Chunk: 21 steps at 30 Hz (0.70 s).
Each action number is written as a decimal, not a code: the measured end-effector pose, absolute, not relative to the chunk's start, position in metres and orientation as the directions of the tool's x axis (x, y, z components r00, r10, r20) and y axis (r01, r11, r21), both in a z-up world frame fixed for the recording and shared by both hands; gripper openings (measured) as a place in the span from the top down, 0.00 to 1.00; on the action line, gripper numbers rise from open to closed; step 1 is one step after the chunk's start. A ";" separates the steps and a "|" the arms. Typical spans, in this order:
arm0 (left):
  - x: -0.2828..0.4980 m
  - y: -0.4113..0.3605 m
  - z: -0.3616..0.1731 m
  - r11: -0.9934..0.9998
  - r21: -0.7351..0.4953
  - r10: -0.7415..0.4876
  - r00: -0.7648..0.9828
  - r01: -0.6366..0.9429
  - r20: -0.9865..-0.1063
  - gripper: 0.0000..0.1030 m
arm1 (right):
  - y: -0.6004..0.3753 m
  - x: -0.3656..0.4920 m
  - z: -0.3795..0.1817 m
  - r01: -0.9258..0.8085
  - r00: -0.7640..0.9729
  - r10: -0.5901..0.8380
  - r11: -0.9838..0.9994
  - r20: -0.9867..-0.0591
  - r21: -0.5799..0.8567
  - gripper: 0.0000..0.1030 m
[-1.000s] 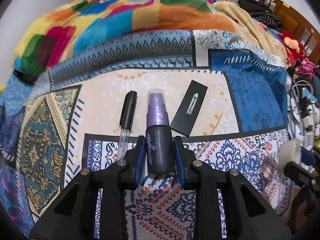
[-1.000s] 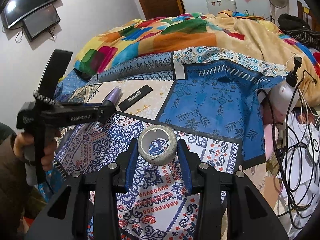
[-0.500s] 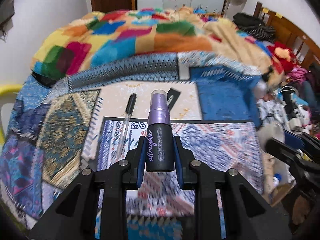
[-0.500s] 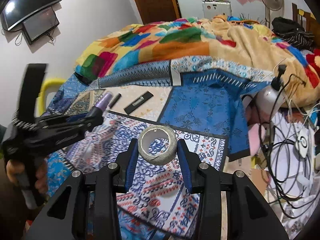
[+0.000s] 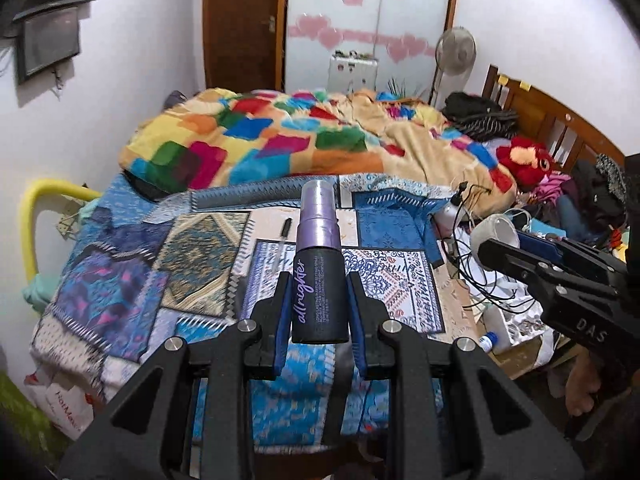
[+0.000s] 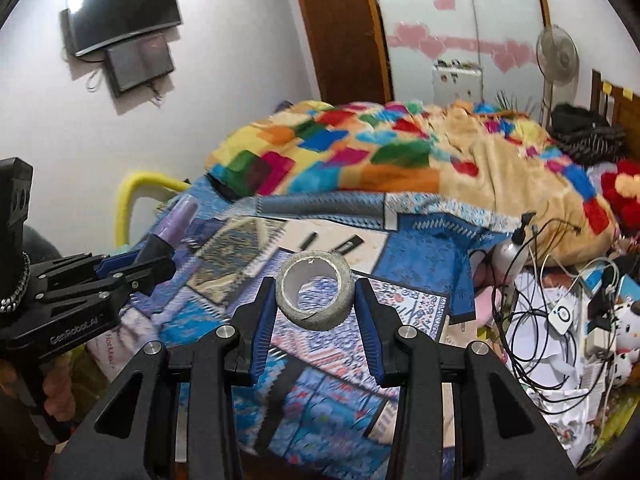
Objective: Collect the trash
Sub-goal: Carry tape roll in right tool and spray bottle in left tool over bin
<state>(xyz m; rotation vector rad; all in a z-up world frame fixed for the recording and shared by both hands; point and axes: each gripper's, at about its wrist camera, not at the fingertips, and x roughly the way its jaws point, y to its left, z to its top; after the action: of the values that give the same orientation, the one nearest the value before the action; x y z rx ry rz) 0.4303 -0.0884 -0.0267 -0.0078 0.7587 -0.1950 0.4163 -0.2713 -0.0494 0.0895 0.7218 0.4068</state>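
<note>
My left gripper (image 5: 318,312) is shut on a dark spray bottle (image 5: 320,284) with a purple top, held upright in the air well back from the bed. It also shows in the right wrist view (image 6: 176,228). My right gripper (image 6: 315,300) is shut on a grey tape roll (image 6: 316,294), also lifted; the roll shows in the left wrist view (image 5: 494,232). A black pen (image 5: 286,227) and a black card (image 6: 346,246) lie on the patterned bedspread (image 5: 132,288).
A colourful blanket (image 5: 280,144) is heaped on the far half of the bed. Tangled cables (image 6: 532,312), a white pump bottle (image 6: 510,256) and papers crowd the right side. A yellow rail (image 5: 32,224) and a white bag (image 5: 64,404) are at the left.
Both grippers have lifted and pulled back from the bed with the bottle and the tape roll still held. The bed now looks smaller and farther away.
</note>
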 end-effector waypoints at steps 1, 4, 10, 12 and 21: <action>0.419 -0.084 -0.022 0.982 -0.083 -0.179 0.715 0.168 -0.676 0.76 | -0.267 0.408 -0.043 -0.339 0.679 0.395 0.916 -0.618 0.213 0.65; 0.384 -0.067 -0.009 0.980 -0.123 -0.199 0.725 0.156 -0.659 0.75 | -0.255 0.383 -0.028 -0.365 0.687 0.406 0.910 -0.603 0.197 0.65; 0.324 -0.037 0.008 0.984 -0.138 -0.176 0.767 0.114 -0.617 0.76 | -0.229 0.342 -0.007 -0.423 0.690 0.435 0.891 -0.579 0.165 0.65; 0.306 -0.025 0.011 0.985 -0.142 -0.163 0.775 0.095 -0.611 0.76 | -0.220 0.332 -0.003 -0.440 0.688 0.447 0.883 -0.571 0.161 0.65; 0.234 0.038 0.006 0.989 -0.146 -0.073 0.798 -0.019 -0.599 0.76 | -0.170 0.283 0.002 -0.538 0.648 0.516 0.831 -0.560 0.142 0.65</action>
<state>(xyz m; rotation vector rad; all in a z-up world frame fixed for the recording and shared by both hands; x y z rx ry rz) 0.2336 0.0380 0.0059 -0.1472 0.6471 -0.0291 0.2828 -0.1704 0.0022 -0.0381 0.6250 0.5990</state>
